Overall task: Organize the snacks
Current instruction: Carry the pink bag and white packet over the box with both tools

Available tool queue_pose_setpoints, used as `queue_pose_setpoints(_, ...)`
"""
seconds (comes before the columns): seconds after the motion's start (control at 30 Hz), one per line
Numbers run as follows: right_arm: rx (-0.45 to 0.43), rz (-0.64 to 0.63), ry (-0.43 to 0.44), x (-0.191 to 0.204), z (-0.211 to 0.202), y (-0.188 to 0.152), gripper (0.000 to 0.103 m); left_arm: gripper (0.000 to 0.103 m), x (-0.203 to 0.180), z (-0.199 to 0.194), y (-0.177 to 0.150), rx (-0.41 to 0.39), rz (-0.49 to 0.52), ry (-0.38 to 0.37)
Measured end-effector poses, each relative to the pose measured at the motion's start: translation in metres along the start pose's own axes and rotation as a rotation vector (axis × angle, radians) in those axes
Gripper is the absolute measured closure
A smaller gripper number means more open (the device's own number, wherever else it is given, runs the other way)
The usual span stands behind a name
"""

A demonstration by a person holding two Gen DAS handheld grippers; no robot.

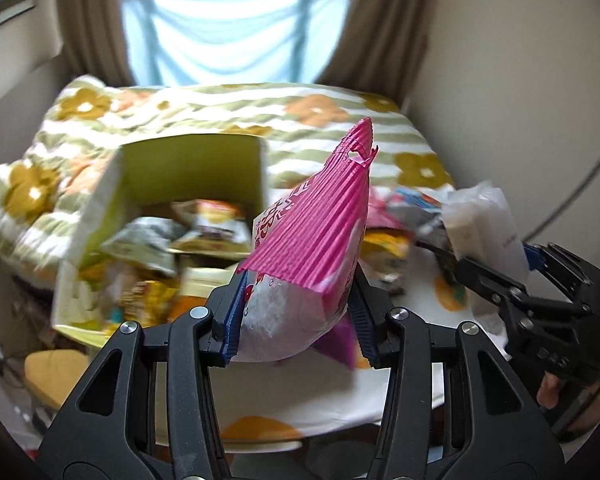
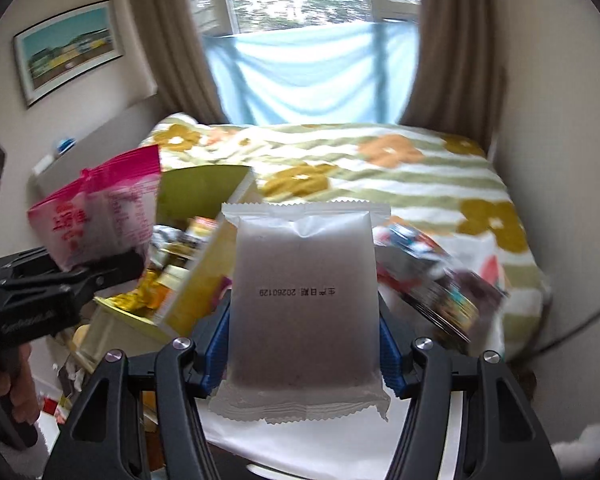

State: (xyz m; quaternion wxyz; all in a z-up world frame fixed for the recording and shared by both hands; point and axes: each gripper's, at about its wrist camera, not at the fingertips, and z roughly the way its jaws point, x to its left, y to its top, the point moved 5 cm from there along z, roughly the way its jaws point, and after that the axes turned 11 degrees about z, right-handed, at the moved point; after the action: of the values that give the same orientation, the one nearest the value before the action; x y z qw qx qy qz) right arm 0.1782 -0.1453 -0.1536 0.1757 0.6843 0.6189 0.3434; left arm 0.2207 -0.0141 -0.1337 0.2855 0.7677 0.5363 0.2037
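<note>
A bed point(image 2: 440, 184) with a striped, flowered cover fills the room up to a curtained window, and a white counter point(image 1: 340, 404) with orange spots stands at its near end. An open green box point(image 1: 188, 168), already part full of packets, sits at the counter's left edge against the bed; a loose heap of snacks point(image 2: 440, 276) lies toward the right edge.

The left gripper point(image 1: 296, 320) is pinching a pink-topped snack bag point(image 1: 312, 232) by its lower end, held in the air just right of the box. The right gripper point(image 2: 304, 364) is clamped on the sides of a plain white packet point(image 2: 304, 288), upright, above the middle of the counter.

Both packets look lifted and ready to go into the box. To do it well, carry one at a time over the open top, lower it below the rim before letting go, and lay it flat on what is there. The box's contents are blurred, so free space is hard to judge; the near corner may be best.
</note>
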Motion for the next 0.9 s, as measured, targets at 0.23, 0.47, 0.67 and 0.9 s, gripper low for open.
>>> queue_pose_setpoints(0.23,0.025,-0.047,0.083,0.076,0.034,0.015,0.045,0.061,0.088,0.007,-0.008,0.049,-0.056,0.058)
queue_pose_setpoints(0.47,0.099,-0.070,0.093,0.141,0.092,0.016,0.045,0.061,0.162,0.049,-0.030,0.133,-0.104,0.041)
queue_pose_setpoints(0.67,0.158,-0.027,0.054,0.168,0.126,0.008,0.045,0.059,0.191,0.080,-0.032,0.186,-0.074,0.001)
queue_pose_setpoints(0.9,0.204,0.014,-0.011,0.169,0.137,-0.005,0.045,0.004,0.200,0.091,-0.026,0.165,-0.014,0.009)
